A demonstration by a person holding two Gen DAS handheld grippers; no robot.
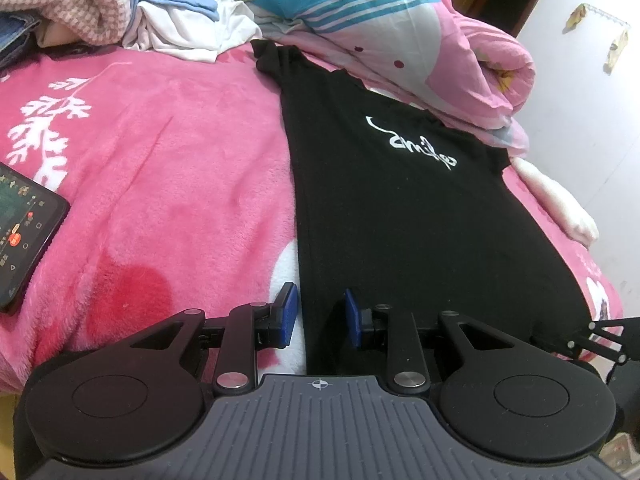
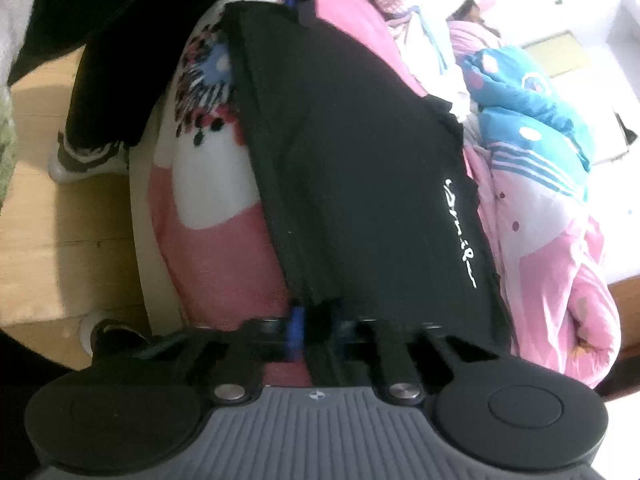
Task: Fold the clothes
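A black T-shirt (image 1: 400, 220) with white script lies flat on the pink blanket (image 1: 160, 168), neck far, hem near me. My left gripper (image 1: 320, 316) is open at the hem's left corner. The shirt's left edge runs between its blue pads (image 1: 287, 312) and nothing is pinched. In the right wrist view the same shirt (image 2: 352, 160) stretches away from my right gripper (image 2: 320, 328) at the hem's other corner. That gripper's left blue pad (image 2: 296, 332) stands clear of the cloth, and black fabric hides its right finger. The jaws look apart.
A phone (image 1: 24, 240) with a lit screen lies on the blanket at the left. Loose clothes (image 1: 180, 28) are piled at the far side. A rolled pink and blue quilt (image 1: 400, 20) borders the shirt. A person's legs and shoes (image 2: 88, 156) stand on wooden floor by the bed edge.
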